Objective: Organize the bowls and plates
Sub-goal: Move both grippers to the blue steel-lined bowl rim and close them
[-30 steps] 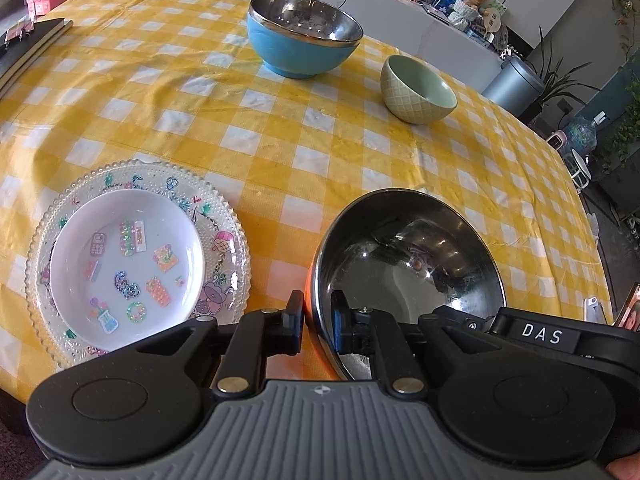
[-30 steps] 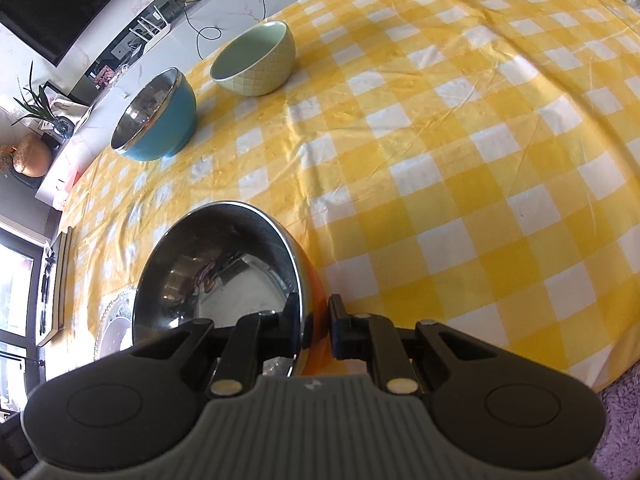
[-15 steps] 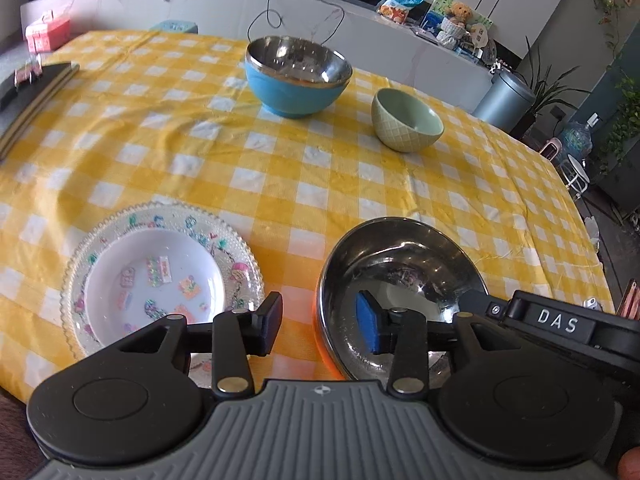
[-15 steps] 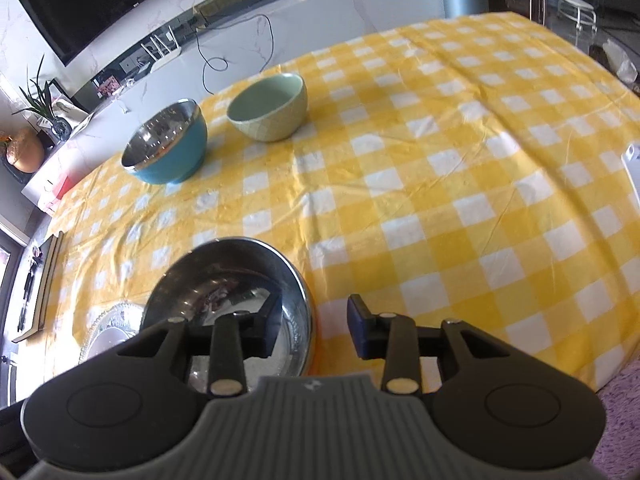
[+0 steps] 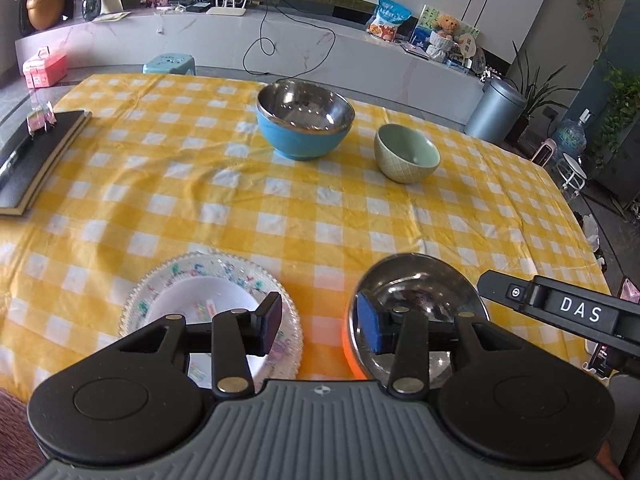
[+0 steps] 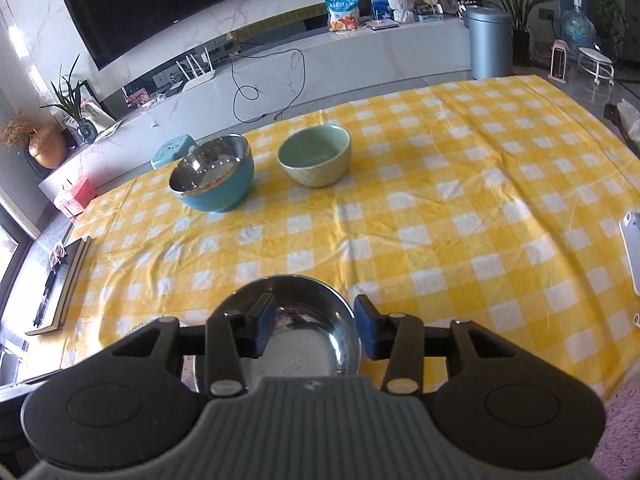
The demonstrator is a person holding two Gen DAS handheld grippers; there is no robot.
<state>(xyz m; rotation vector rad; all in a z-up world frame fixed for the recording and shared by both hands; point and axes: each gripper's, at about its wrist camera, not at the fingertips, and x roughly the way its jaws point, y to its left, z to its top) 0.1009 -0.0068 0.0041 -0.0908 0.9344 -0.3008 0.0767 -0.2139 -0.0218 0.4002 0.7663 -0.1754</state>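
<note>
A: Start with the biggest thing. What's on the table [image 5: 160, 184]?

B: A yellow checked cloth covers it. At the far side stand 2 bowls: a blue bowl [image 5: 305, 125] with a steel lining, and just to its right, apart from it, a green bowl [image 5: 407, 153]. At the near edge sits the steel bowl [image 5: 416, 300] with an orange outside, and left of it, close but apart, a patterned glass plate [image 5: 172, 280] with a white dish nested in it.

A: And the grippers?

B: Both have just been opening. The left gripper [image 5: 316, 322] has its jaws apart, 1 pad over the plate and 1 over the steel bowl's left rim, with nothing pressed between them. The right gripper [image 6: 314, 326] is also parted above the steel bowl [image 6: 296, 320], touching nothing. So the bowl looks set down and released.

A: So what next, to do this well?

B: My guess is the 3 bowls get nested. I'd lift both grippers clear before moving off, so no pad clips the rim and skids the bowl on the cloth. Then I'd fetch the green bowl, pinching its rim squarely with 1 pad inside and 1 outside. It's glazed, so probably slippery. Lower it in level, and release only once it's seated.
</note>
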